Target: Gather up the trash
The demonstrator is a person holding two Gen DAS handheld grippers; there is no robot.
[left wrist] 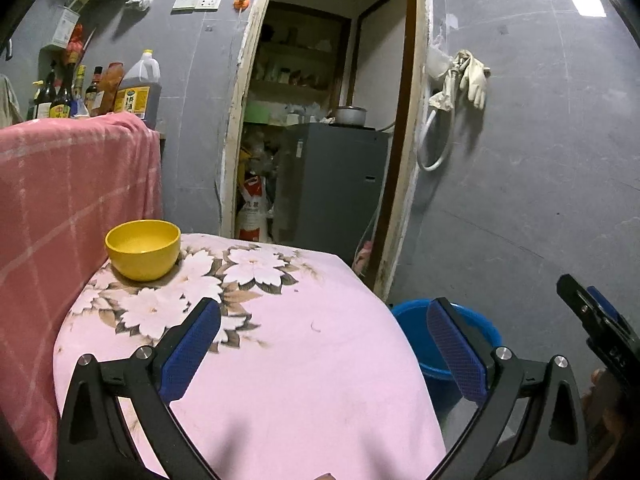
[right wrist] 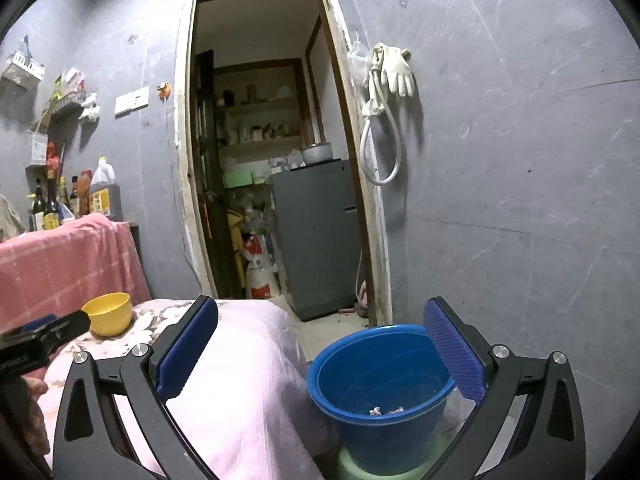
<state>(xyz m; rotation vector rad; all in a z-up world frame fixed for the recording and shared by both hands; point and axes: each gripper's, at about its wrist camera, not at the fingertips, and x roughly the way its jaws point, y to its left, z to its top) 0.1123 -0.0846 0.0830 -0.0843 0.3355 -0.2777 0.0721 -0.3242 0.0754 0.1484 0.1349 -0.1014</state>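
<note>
Upright, the blue bucket [right wrist: 380, 396] opens upward, small scraps [right wrist: 386, 411] lying inside.

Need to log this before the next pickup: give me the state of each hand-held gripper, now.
Left hand-held gripper: open, nothing between its pads, over the pink floral cloth.
Right hand-held gripper: open, empty, above the blue bucket.

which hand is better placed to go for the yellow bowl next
Left, probably. The left gripper stands open and empty over the pink floral cloth, with the yellow bowl ahead of it. The right gripper, also open, faces the blue bucket beside the table.
</note>
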